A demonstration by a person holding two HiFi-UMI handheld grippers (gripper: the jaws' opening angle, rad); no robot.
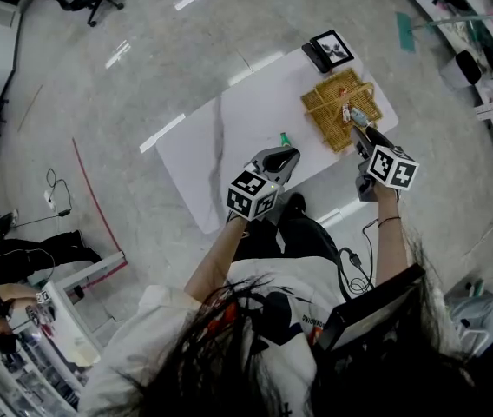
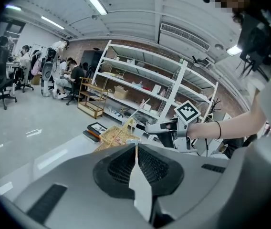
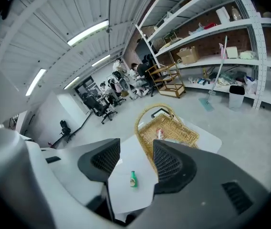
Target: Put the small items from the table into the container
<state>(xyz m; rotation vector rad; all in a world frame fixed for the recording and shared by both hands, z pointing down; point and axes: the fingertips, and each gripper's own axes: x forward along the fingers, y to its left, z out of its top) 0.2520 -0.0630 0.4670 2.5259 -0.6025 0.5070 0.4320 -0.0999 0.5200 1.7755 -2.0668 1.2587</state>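
The left forearm (image 1: 216, 254) and right forearm (image 1: 391, 233) both reach forward from the body. The left gripper (image 1: 288, 154) has its jaws pressed together. The right gripper (image 1: 357, 122), held farther forward, has its jaws spread apart with nothing gripped between them.

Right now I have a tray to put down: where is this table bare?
The left half of the white table is bare, from its left edge to the green bottle. A narrower strip lies free between bottle and wicker basket. The right end is crowded: the basket, the framed picture behind it, and the open right gripper over the basket.
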